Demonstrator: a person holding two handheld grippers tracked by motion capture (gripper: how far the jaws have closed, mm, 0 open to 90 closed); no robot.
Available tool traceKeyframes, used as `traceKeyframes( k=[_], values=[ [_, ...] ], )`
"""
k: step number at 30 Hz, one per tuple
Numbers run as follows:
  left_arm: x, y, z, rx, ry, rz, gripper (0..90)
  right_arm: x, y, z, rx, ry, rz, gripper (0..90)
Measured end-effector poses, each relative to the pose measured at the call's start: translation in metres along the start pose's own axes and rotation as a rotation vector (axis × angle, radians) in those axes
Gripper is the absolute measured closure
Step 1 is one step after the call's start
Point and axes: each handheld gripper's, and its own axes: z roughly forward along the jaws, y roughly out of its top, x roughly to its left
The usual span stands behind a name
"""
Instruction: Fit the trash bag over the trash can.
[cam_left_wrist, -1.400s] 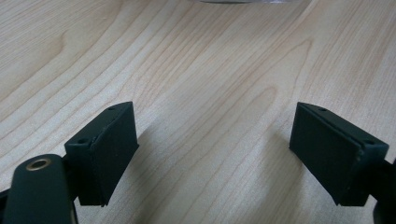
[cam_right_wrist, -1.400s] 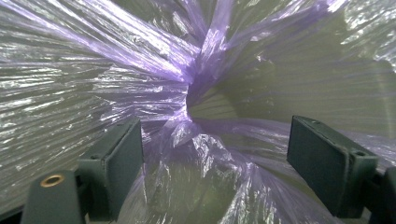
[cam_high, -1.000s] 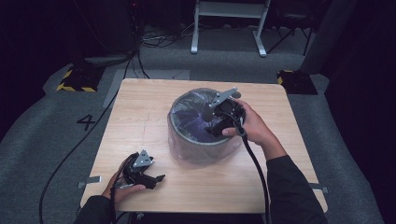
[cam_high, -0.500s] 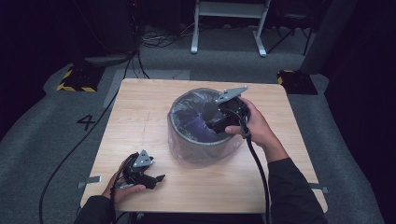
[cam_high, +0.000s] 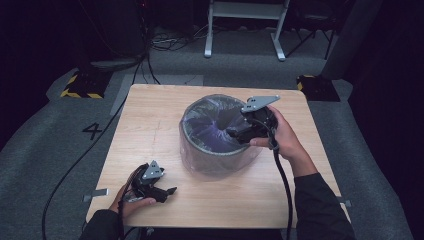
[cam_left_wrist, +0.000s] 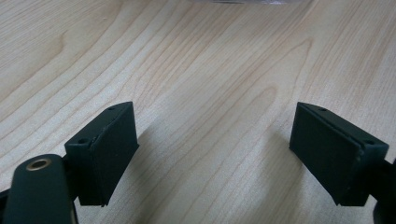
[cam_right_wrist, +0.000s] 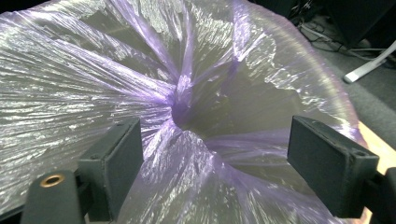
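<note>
Covering the bin (cam_high: 215, 157), the purple liner (cam_right_wrist: 187, 107) hides its inside; both claws gape empty.

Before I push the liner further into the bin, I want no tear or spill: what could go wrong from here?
1. The purple bag is bunched into a tight twist at its centre; the open right hand-held gripper could snag or tear the thin film.
2. The bin stands unheld: the left hand-held gripper rests open on the table, so a sideways push might slide or tip it.
</note>
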Motion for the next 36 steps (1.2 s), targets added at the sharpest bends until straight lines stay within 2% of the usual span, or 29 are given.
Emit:
traceKeyframes(
  k=[5,10,13,15,18,25,32,36],
  values=[
    [0.0,0.0,0.0,0.0,0.0,0.0,14.7,0.0,-0.005,-0.007,-0.034,-0.007,0.0,18.3],
    [0.0,0.0,0.0,0.0,0.0,0.0,14.7,-0.002,-0.011,-0.015,-0.029,-0.016,-0.003,15.9],
    [0.0,0.0,0.0,0.0,0.0,0.0,14.7,-0.003,-0.015,-0.019,-0.021,-0.04,-0.022,15.9],
    [0.0,0.0,0.0,0.0,0.0,0.0,14.7,-0.001,-0.017,-0.021,-0.01,-0.063,-0.052,15.9],
    [0.0,0.0,0.0,0.0,0.0,0.0,14.7,0.001,-0.02,-0.024,-0.004,-0.085,-0.066,15.9],
    [0.0,0.0,0.0,0.0,0.0,0.0,14.7,0.002,-0.027,-0.031,-0.012,-0.091,-0.066,16.2],
    [0.0,0.0,0.0,0.0,0.0,0.0,14.7,0.004,-0.031,-0.04,-0.047,-0.114,-0.065,15.8],
    [0.0,0.0,0.0,0.0,-0.001,-0.001,14.7,0.004,-0.034,-0.046,-0.06,-0.107,-0.053,16.1]
  ],
)
